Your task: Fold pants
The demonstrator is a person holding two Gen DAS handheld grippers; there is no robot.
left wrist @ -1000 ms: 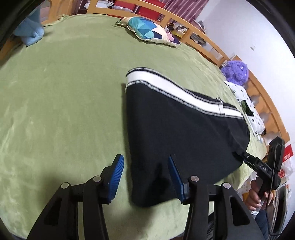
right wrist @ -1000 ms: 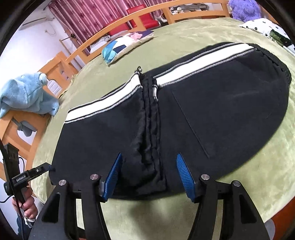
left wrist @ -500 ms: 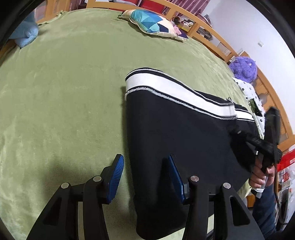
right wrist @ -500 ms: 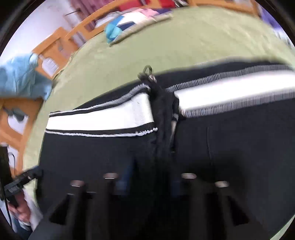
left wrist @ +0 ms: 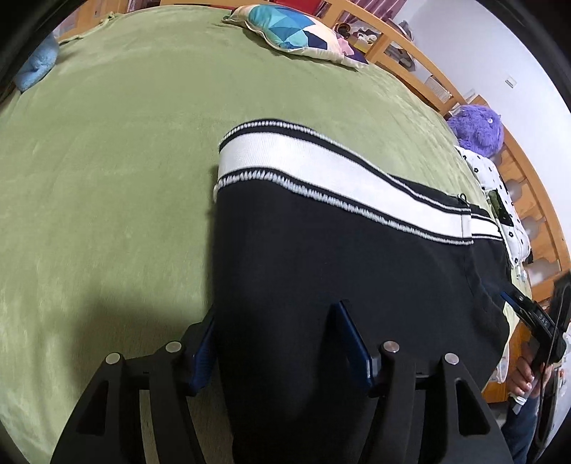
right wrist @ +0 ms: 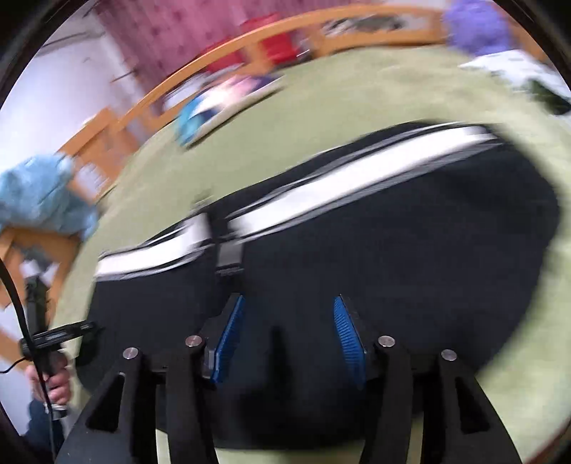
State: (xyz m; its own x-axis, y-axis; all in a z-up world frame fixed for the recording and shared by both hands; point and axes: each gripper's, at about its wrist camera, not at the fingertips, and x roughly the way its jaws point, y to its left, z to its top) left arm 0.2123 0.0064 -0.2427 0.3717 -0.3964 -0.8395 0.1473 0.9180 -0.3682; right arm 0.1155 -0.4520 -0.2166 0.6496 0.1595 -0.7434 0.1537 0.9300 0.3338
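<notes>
Black pants (left wrist: 339, 271) with a white side stripe (left wrist: 321, 167) lie flat on the green bedspread (left wrist: 107, 178). My left gripper (left wrist: 278, 342) hangs over their near left edge. Its jaws are opening, with fabric lying between the blue pads (left wrist: 353, 342), which do not pinch it. The right wrist view is blurred by motion. There my right gripper (right wrist: 289, 339) is above the middle of the pants (right wrist: 392, 257), just right of the bunched centre seam. Its jaws are opening, with only flat cloth under them. Each gripper shows in the other's view, held by a hand: the right gripper (left wrist: 531, 317) and the left gripper (right wrist: 60, 333).
A patterned pillow (left wrist: 303, 32) lies at the far side of the bed. A purple plush toy (left wrist: 478, 128) and a dotted cloth (left wrist: 499, 200) sit at the right edge. A blue plush (right wrist: 39, 200) rests on the wooden bed frame (right wrist: 117, 132).
My left gripper has slid right, onto the pants' left edge, and opened wider. My right gripper shut over the centre seam half a second ago; now it stands open and has pulled back.
</notes>
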